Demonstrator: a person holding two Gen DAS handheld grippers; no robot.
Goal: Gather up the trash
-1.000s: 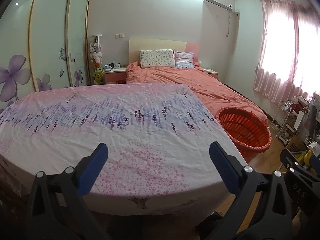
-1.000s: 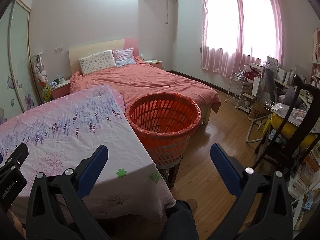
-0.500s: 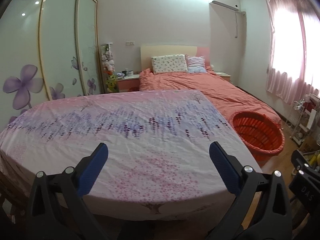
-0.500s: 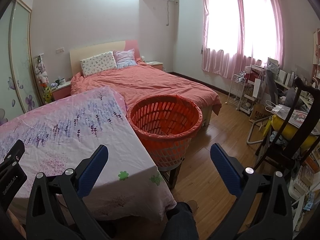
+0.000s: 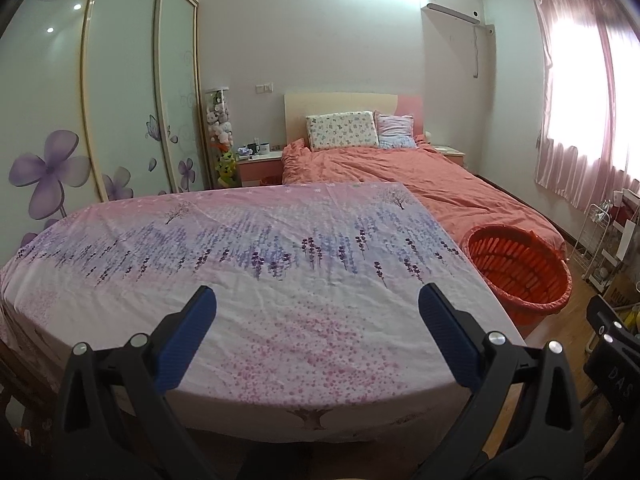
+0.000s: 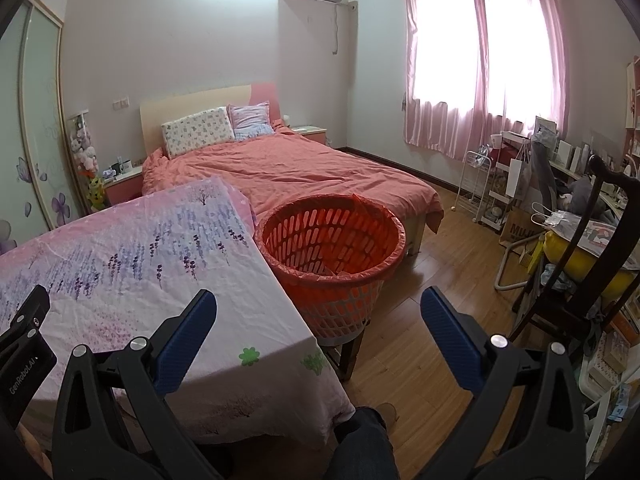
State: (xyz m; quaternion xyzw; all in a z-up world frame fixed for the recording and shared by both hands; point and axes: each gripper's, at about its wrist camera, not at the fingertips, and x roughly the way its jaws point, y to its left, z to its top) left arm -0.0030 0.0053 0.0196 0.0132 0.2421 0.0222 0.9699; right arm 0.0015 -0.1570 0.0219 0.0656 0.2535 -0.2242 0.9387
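An orange plastic basket [image 6: 332, 256] lined with an orange bag stands on a low stool to the right of the table; it also shows in the left wrist view [image 5: 520, 272]. Something flat lies inside it, unclear what. My left gripper [image 5: 316, 312] is open and empty over the near edge of the table with the floral cloth [image 5: 256, 264]. My right gripper [image 6: 318, 312] is open and empty, held in front of the basket and above the table's right corner [image 6: 280, 344]. No loose trash shows on the cloth.
A bed with a salmon cover [image 6: 312, 168] lies behind the table and basket. A wardrobe with flower doors [image 5: 120, 112] is at the left. A dark chair [image 6: 592, 264], a white rack [image 6: 476, 184] and cluttered shelves stand at the right on wood floor [image 6: 432, 320].
The left view has tilted up and swung left, so more wardrobe and wall show. The right gripper has barely moved. Both grippers stay open.
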